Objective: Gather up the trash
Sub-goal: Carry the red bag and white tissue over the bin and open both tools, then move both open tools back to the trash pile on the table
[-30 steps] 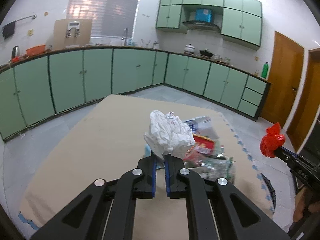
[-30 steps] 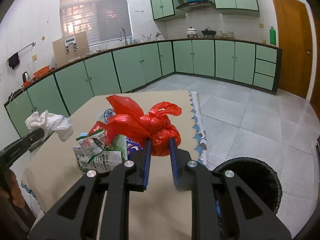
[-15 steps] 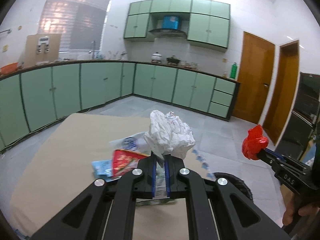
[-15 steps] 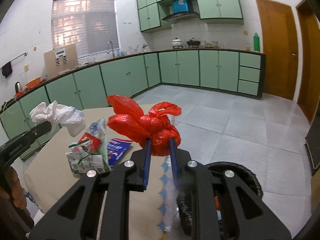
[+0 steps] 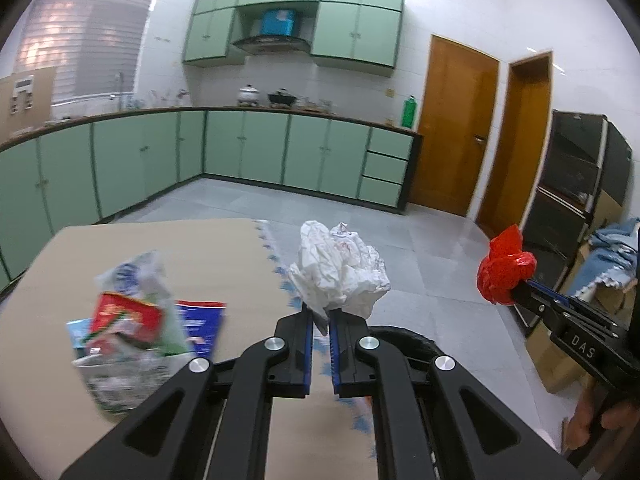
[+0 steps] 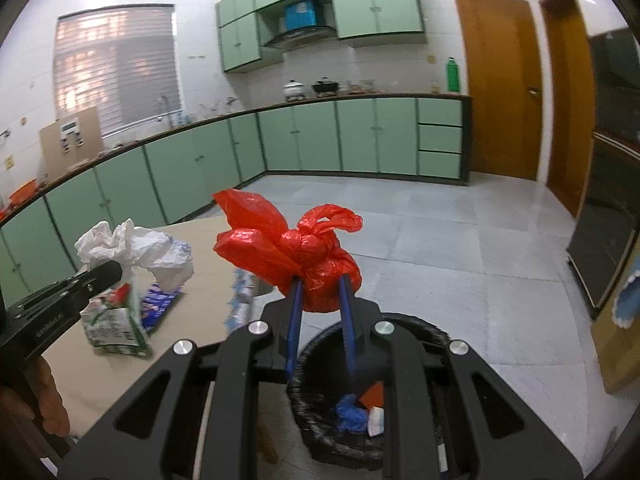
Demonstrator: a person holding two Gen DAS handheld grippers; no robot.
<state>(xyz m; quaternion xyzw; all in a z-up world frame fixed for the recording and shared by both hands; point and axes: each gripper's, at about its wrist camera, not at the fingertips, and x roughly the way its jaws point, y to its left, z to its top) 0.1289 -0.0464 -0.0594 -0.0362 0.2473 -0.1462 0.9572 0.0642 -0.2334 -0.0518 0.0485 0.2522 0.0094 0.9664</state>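
Red bag point(image 6: 298, 254) above black bin point(image 6: 416, 330)

Soft even light, fisheye edges, slight motion blur.

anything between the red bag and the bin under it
Nothing: in the right wrist view the red bag, gripped by the right hand-held gripper, hangs above the open black bin with only air between.
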